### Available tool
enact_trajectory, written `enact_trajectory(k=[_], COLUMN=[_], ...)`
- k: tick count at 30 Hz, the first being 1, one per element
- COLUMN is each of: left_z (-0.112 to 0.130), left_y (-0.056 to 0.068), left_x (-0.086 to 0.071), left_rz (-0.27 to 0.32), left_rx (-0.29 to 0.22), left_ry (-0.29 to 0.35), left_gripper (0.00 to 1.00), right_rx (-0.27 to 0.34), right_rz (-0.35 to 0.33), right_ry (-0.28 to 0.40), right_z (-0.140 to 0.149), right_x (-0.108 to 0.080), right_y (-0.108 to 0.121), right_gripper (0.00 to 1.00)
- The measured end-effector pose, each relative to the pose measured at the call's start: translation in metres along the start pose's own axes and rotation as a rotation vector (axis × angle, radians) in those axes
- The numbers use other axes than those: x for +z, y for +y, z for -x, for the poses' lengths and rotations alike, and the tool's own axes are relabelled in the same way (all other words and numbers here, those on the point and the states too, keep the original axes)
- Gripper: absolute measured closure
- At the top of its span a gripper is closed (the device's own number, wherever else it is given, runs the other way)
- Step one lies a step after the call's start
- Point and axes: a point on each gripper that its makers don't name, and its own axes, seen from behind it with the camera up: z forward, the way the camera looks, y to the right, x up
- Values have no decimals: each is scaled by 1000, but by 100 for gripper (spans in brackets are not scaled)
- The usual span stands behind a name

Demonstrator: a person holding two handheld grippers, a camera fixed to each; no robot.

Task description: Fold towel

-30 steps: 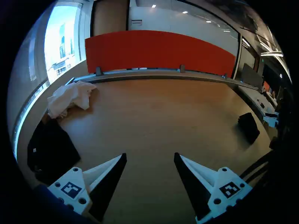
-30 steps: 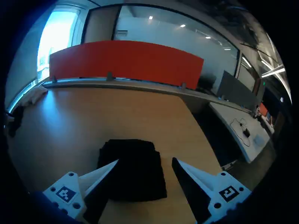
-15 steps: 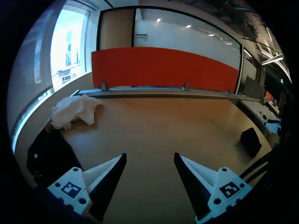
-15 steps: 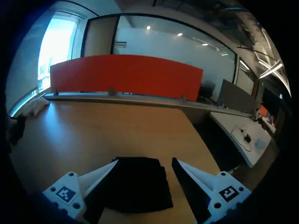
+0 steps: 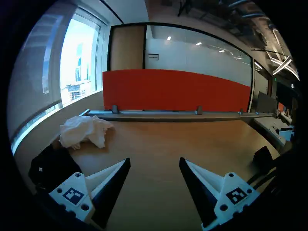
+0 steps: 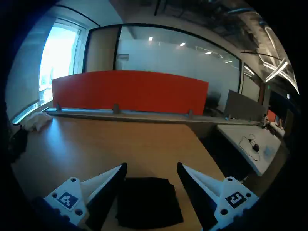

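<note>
Black towel (image 6: 148,200) sat folded well off the red divider (image 6: 129,92), white towel (image 5: 84,131) lay crumpled near it, likely next; left gripper (image 5: 154,158) and right gripper (image 6: 151,164) were spread, empty.

A white towel (image 5: 85,131), a black towel (image 6: 148,202) — red divider (image 5: 173,90), tan table (image 5: 173,142).

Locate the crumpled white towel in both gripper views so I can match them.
Left gripper view: the crumpled white towel lies left of centre on the wooden table, near the window side.
Right gripper view: the same towel sits small at the far left, at the table's far corner.
Shared landmark: the red divider panel along the table's far edge.
</note>
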Motion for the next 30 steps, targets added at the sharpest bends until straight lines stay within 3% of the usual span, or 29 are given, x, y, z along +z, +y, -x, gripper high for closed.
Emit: enact_trajectory(k=[12, 30], left_z=[-27, -48], left_y=[-8, -7], left_x=[0, -4], left_rz=[-11, 1], left_rx=[-34, -8], left_ry=[94, 158], left_gripper=[6, 6], right_rx=[-19, 22], right_rz=[-6, -78], right_ry=[76, 198], right_z=[-28, -81], right_x=[4, 10], right_y=[-18, -79], right_gripper=[0, 0])
